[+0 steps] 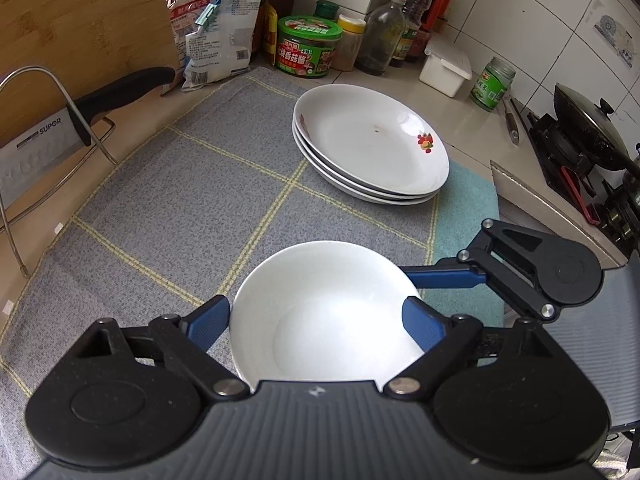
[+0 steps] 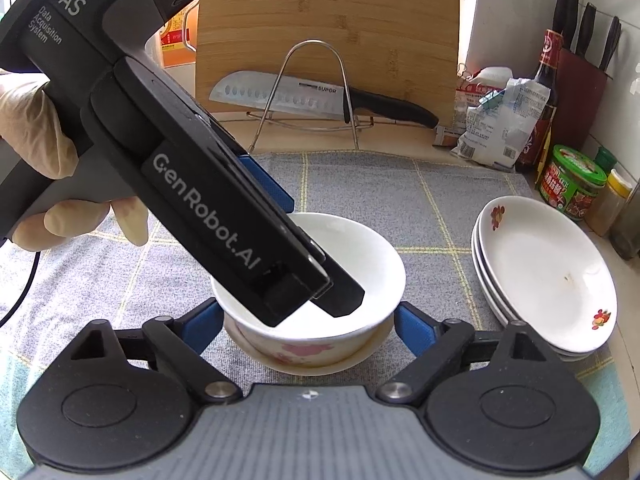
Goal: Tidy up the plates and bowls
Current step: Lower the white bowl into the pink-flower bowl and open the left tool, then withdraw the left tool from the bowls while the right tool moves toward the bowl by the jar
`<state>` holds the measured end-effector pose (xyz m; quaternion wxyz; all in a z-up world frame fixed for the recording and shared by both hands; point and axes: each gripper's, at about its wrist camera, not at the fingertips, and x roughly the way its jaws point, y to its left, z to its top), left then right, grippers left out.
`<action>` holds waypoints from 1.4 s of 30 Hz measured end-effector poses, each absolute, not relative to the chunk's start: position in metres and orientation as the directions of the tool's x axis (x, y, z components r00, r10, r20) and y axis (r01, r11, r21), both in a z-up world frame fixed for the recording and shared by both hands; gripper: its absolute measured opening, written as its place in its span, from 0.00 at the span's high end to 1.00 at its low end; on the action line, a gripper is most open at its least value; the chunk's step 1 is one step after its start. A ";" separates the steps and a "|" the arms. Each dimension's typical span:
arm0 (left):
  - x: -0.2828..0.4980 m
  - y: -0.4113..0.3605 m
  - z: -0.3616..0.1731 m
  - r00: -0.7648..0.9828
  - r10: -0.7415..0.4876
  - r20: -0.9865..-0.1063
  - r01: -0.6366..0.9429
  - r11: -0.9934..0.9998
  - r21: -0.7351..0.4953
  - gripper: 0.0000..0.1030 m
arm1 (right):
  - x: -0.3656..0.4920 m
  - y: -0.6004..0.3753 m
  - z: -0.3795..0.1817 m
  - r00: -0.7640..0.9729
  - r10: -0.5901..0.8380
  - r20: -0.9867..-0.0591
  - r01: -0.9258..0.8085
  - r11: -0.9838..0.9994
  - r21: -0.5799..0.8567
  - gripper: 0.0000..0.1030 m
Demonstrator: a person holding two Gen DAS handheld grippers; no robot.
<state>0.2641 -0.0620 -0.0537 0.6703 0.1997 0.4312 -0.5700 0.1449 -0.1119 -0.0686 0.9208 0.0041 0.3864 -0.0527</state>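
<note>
- Bowl (image 1: 324,312) sat on the table's grey cloth (image 1: 180,184), directly between the wide-spread fingers of both hand-held grippers: left (image 1: 318,320), right (image 2: 308,322).
- Neither gripped it.
- Plate stack (image 1: 372,144) lay ahead-right of the left; the right hand-held gripper looked nearer.

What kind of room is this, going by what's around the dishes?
Most likely a home kitchen counter. A wok sits on a gas stove at one end, sauce bottles and jars line the tiled wall, and a cleaver rests in a wire rack against a bamboo cutting board.
</note>
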 end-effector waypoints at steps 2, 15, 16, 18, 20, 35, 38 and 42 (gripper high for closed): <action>0.265 -0.060 -0.052 -0.017 -0.599 -0.800 0.936 0.271 -0.223 0.10 | 0.141 -0.111 -0.063 0.718 -0.093 -0.690 0.094 0.995 -0.036 0.00; 0.269 -0.016 -0.030 0.131 -0.653 -0.746 0.909 0.379 -0.172 0.09 | 0.122 -0.099 -0.049 0.777 0.022 -0.630 0.007 0.999 0.043 0.09; 0.268 -0.011 -0.029 0.145 -0.655 -0.742 0.904 0.392 -0.170 0.09 | 0.120 -0.095 -0.049 0.777 0.039 -0.628 -0.012 0.999 0.047 0.09; 0.266 -0.001 -0.028 0.162 -0.661 -0.733 0.890 0.419 -0.181 0.09 | 0.119 -0.089 -0.051 0.770 0.051 -0.636 -0.031 0.999 0.043 0.10; 0.264 0.008 -0.029 0.168 -0.668 -0.725 0.877 0.436 -0.199 0.09 | 0.118 -0.086 -0.055 0.764 0.052 -0.643 -0.038 0.999 0.036 0.11; 0.225 0.076 -0.036 0.382 -0.663 -0.643 0.814 0.572 -0.106 0.04 | 0.118 -0.071 -0.046 0.771 0.020 -0.636 -0.026 1.000 0.000 0.00; 0.218 0.103 -0.039 0.449 -0.630 -0.634 0.766 0.636 -0.089 0.04 | 0.124 -0.060 -0.043 0.766 0.029 -0.642 -0.054 0.998 -0.019 0.00; 0.210 0.144 -0.043 0.555 -0.549 -0.625 0.674 0.737 -0.050 0.02 | 0.133 -0.040 -0.044 0.752 0.081 -0.654 -0.129 0.991 -0.026 0.00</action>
